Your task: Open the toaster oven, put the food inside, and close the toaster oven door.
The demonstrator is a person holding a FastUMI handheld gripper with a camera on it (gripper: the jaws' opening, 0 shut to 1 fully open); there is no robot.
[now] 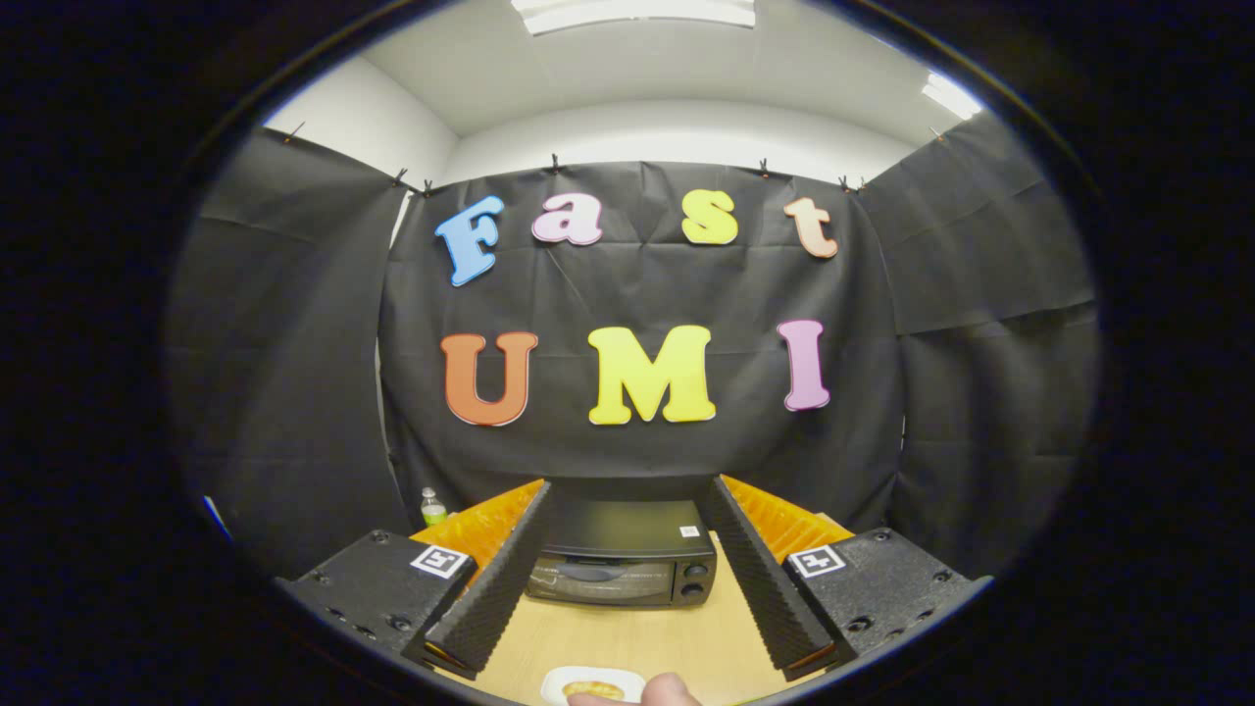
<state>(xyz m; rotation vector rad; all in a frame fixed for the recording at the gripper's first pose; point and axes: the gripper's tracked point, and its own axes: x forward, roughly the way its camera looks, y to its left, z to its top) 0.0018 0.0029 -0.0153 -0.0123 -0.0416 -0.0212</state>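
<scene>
toaster oven (621, 562): black, two knobs at its right, glass door shut, upright on the table | place: beyond the tool's spread fingers, framed in the gap between them | food (592, 690): golden-brown piece on a small white plate (588, 677), on the table nearer than the oven, low between the fingers

Gripper-mounted fisheye — low over table (686, 637), facing toaster oven (623, 554)

The claw (627, 564) gapes wide above the pale wooden surface (627, 637); the black toaster oven (623, 554), door closed, sits beyond its fingers.
</scene>
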